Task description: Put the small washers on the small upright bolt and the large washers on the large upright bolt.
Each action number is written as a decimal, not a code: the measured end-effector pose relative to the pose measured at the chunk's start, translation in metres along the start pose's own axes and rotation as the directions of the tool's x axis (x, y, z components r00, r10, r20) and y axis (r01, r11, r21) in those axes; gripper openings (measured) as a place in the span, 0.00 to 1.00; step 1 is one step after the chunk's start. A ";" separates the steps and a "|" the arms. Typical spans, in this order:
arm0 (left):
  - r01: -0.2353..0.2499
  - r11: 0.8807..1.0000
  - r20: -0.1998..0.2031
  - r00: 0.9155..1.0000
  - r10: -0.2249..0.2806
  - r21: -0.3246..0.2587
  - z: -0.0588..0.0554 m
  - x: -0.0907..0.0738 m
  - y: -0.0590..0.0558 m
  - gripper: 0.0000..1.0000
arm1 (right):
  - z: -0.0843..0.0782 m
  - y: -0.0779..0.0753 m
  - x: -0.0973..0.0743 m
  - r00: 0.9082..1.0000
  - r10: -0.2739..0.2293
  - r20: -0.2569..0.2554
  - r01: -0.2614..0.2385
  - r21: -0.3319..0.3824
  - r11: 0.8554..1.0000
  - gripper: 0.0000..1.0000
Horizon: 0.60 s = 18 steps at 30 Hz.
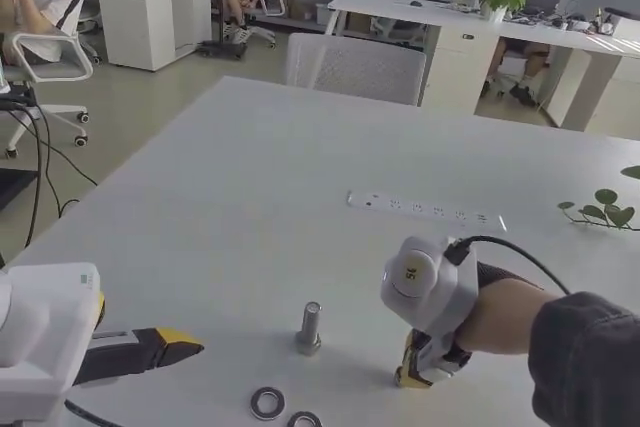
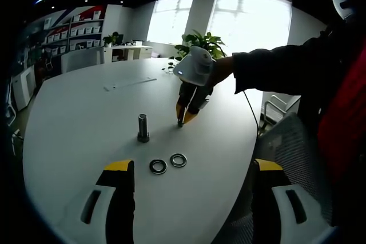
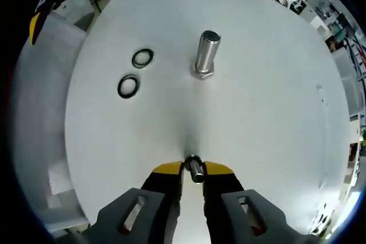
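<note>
The white worktop [image 1: 300, 177] stands in an open office, and on it I see the large bolt [image 1: 310, 327] upright toward the near edge, with a washer [image 1: 267, 403] and a second washer [image 1: 304, 419] lying flat just beside each other at that edge. My right gripper [image 1: 415, 375] points down at the worktop right of the large bolt, jaws clamped on the small bolt [image 3: 195, 169]. My left gripper [image 2: 193, 170] hangs by the near edge left of the washers, jaws spread wide and holding nothing.

An office with white desks [image 1: 400, 5], a mesh chair [image 1: 355, 69] and a potted plant [image 2: 201, 43] (bright windows [image 2: 171, 24] behind it).
</note>
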<state>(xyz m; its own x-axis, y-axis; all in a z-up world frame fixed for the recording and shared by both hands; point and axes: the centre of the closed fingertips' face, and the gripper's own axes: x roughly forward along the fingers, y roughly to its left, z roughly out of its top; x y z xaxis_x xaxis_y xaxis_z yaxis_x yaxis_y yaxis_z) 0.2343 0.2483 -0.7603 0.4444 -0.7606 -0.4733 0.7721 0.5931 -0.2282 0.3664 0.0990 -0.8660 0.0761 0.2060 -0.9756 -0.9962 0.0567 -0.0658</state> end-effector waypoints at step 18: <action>0.003 1.000 0.000 1.000 -0.003 0.004 0.001 0.000 0.000 0.84 | 0.002 0.001 -0.005 1.000 -0.001 0.018 0.000 0.017 1.000 0.22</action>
<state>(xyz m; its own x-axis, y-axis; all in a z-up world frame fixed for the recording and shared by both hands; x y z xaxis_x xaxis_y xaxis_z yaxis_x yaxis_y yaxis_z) 0.2346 0.2480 -0.7590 0.4423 -0.7623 -0.4725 0.7752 0.5899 -0.2260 0.3651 0.1000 -0.8607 0.0774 0.2233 -0.9717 -0.9953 0.0735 -0.0624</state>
